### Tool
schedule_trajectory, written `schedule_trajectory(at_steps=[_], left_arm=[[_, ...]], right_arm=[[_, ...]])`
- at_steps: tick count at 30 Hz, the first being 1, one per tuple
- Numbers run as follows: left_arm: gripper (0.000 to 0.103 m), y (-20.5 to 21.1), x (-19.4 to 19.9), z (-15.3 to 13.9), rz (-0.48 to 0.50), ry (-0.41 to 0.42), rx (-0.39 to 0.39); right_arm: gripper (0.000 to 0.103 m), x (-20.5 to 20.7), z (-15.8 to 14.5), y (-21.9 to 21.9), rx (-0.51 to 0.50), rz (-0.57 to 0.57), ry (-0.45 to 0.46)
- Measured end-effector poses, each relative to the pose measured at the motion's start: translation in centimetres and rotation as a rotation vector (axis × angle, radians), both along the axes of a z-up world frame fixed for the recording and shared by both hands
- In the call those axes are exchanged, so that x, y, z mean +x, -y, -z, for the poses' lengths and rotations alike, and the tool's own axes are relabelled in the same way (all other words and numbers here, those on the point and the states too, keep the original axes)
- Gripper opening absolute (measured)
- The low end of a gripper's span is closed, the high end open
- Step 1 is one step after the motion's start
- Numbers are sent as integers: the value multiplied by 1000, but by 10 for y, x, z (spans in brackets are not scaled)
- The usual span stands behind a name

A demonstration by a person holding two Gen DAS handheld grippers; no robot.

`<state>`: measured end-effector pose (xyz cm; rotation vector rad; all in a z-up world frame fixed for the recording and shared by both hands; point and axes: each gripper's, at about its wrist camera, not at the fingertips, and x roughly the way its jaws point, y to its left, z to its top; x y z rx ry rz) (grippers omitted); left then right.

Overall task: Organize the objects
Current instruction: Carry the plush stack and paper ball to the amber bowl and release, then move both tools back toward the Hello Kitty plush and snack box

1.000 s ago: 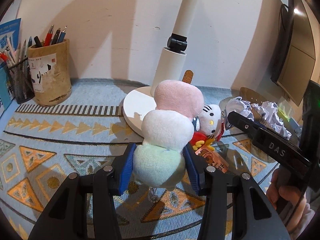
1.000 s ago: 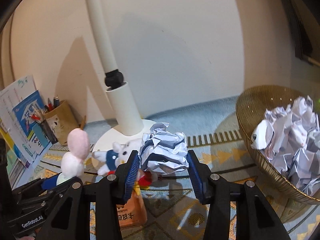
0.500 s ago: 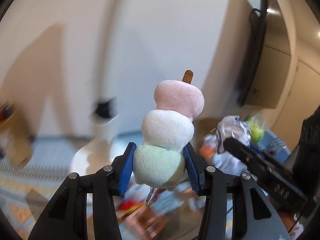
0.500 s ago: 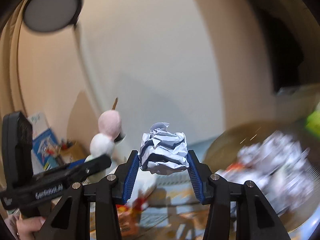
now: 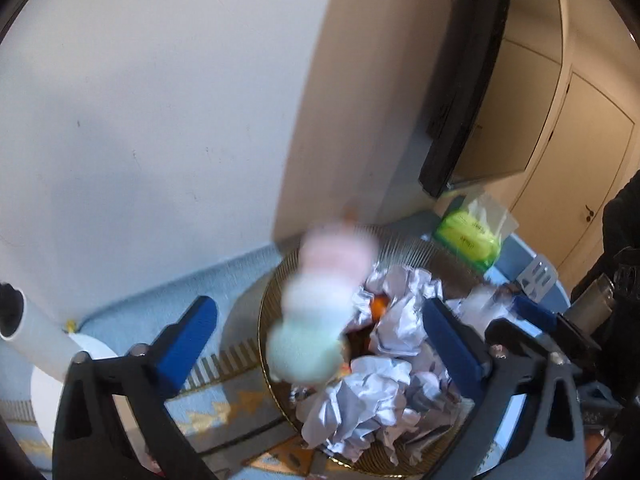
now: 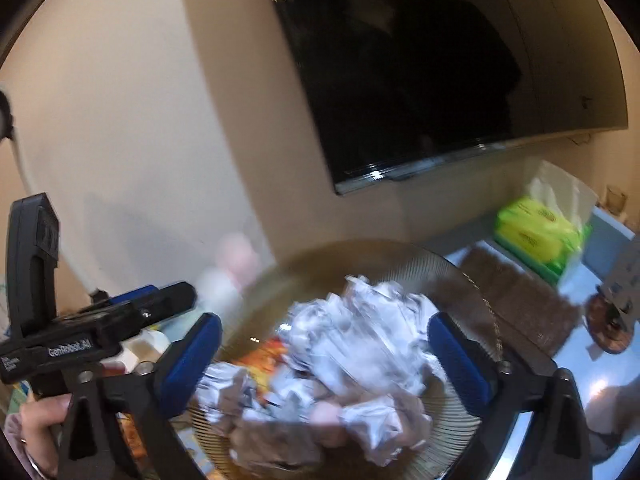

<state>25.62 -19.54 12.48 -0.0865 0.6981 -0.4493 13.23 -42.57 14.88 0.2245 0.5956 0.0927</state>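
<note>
Both claws gape wide, our left gripper [image 5: 320,344] and our right gripper [image 6: 324,354] holding nothing, blurred pastel dumpling plush [image 5: 320,312] loose between our left fingers above the gold wire basket [image 5: 420,244], crumpled paper balls [image 6: 360,344] heaped inside, green tissue pack [image 6: 536,236] well beyond.

Wire basket [image 5: 276,312]: on the patterned mat [image 5: 224,404], near the wall.
Crumpled paper balls [image 5: 384,392]: heaped inside the basket.
Plush skewer toy [image 5: 320,312]: blurred, in the air between the spread jaws of the left gripper [image 5: 320,344], over the basket's left rim.
Right gripper [image 6: 324,360]: jaws wide apart, above the paper heap.
Lamp base [image 5: 40,392]: left of the basket, on the mat.
Tissue pack [image 6: 536,236]: behind and right of the basket.
Wall-mounted screen [image 6: 420,72]: above the tissue pack.
</note>
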Motion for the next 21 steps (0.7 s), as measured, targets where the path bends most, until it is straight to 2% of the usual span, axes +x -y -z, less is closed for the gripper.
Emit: schedule_trajectory(at_steps=[6, 11, 15, 18, 21], left_arm=[[103, -29, -9, -11, -45, 30, 42], [103, -78, -16, -30, -127, 71, 95], [102, -115, -27, -42, -167, 81, 125], [103, -137, -37, -34, -164, 56, 161], [103, -144, -42, -9, -127, 1, 187]], right_arm=[[103, -7, 5, -3, 27, 21, 9], [103, -15, -12, -37, 24, -38, 57], [103, -24, -28, -77, -22, -110, 100], [103, -31, -29, -113, -40, -188, 105], [103, -38, -14, -153, -55, -288, 67]])
